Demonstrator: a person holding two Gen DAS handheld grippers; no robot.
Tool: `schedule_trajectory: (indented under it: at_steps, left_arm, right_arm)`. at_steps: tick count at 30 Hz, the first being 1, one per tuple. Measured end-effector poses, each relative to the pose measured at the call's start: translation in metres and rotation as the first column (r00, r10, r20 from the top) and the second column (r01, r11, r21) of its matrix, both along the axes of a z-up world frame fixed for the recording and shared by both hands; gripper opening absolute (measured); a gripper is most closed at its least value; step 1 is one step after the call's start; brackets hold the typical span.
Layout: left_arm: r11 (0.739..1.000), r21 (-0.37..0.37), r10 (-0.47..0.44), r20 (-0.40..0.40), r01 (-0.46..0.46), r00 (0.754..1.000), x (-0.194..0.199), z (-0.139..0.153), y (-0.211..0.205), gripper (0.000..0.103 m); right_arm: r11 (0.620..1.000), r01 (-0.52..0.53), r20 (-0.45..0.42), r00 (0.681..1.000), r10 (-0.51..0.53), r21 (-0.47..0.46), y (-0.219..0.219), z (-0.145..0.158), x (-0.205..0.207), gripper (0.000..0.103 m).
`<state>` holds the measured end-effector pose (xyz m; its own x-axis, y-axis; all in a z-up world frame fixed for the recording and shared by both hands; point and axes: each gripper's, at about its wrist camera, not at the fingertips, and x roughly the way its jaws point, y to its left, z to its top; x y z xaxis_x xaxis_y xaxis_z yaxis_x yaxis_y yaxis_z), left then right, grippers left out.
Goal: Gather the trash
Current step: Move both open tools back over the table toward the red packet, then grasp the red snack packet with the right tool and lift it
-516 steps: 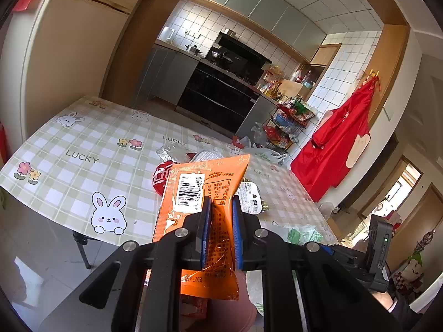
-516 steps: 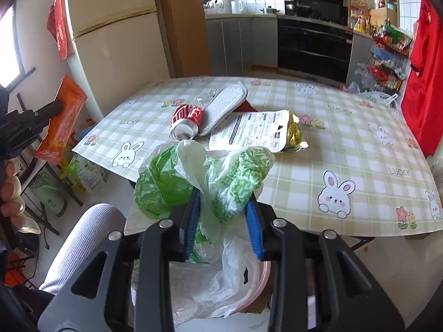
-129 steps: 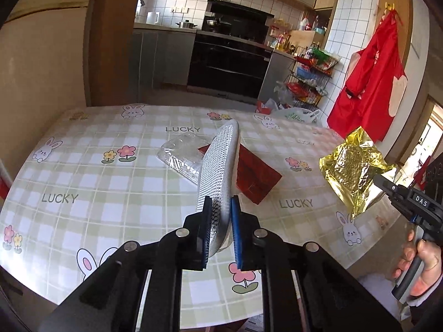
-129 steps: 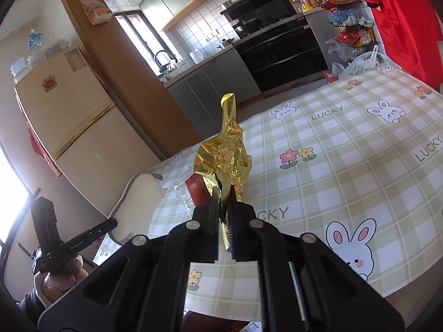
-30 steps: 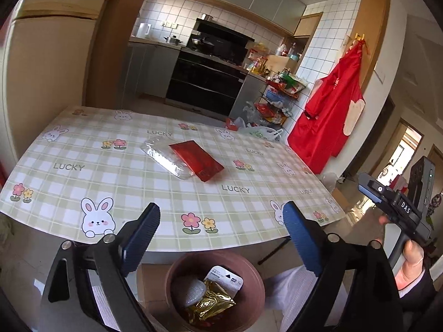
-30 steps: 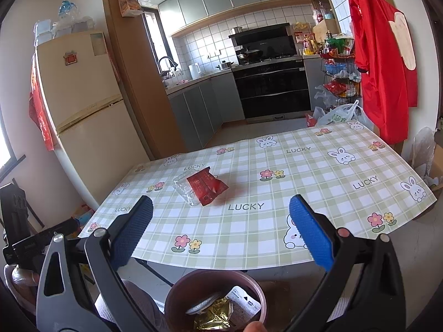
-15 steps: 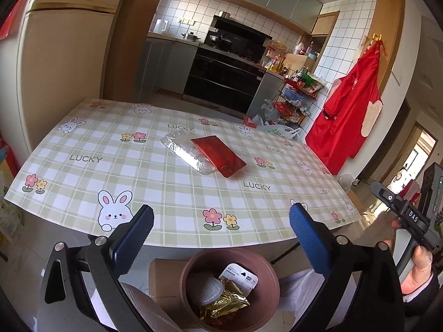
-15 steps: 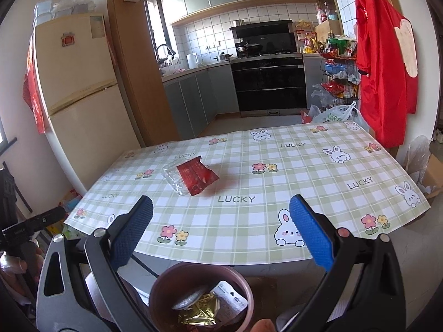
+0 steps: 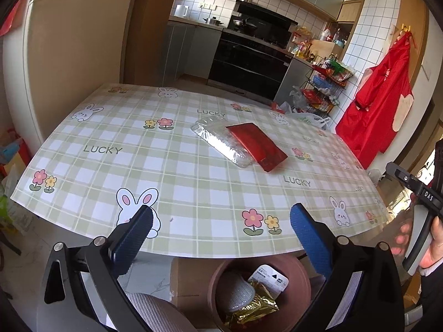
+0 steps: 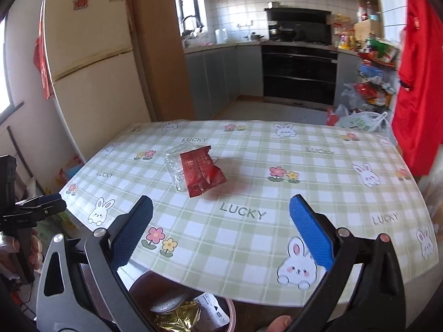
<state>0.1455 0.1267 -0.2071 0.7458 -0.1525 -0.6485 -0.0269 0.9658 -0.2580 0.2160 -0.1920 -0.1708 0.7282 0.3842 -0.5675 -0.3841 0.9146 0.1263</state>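
my left gripper (image 9: 221, 221): black arms, blue ribbed pads, silver screws | my right gripper (image 10: 221, 218): same build | "DAS" on handle

Bin (image 9: 301, 269) cut off by the bottom edge in the left view, mostly hidden under the table (image 10: 346, 188) edge in the right. Clear tray (image 10: 174, 166) partly covered by the red packet (image 10: 200, 173). Print on the white label (image 9: 268, 279) too small to read. Right hand (image 9: 432, 246) cropped at the frame's side.

Bare tablecloth (image 9: 171, 166) — wrappers (image 9: 254, 144) mid-table
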Motion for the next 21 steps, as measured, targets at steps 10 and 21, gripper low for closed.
schedule_trajectory:
  at_steps: [10, 21]
  left_arm:
    - [0.999, 0.025, 0.031, -0.042, -0.03, 0.999, 0.076, -0.027, 0.018, 0.097]
    - [0.999, 0.019, 0.047, -0.094, -0.045, 0.994, 0.148, -0.051, 0.033, 0.097]
  right_arm:
    - [0.976, -0.185, -0.13, 0.977, 0.17, -0.113, 0.076, -0.064, 0.136, 0.097]
    - [0.95, -0.25, -0.258, 0.946, 0.197, -0.189, 0.163, -0.128, 0.224, 0.097]
